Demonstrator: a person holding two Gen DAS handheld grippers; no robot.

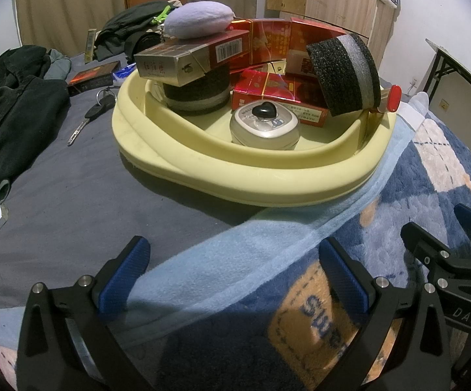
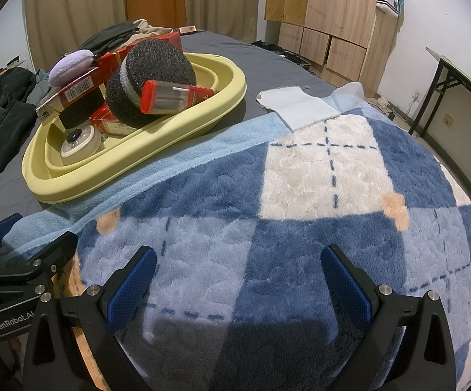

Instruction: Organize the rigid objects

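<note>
While both grippers hover over the plaid blanket [image 2: 300,169], left gripper [image 1: 235,273] spread wide and empty, right gripper [image 2: 238,280] likewise released, yellow basin [image 1: 235,179] ahead of them, holding red boxes [image 1: 278,97], black sponge [image 1: 343,78], round tin [image 1: 264,127].

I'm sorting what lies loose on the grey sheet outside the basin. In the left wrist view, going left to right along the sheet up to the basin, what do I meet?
Dark clothes → dark box with orange print → key → yellow basin.
</note>
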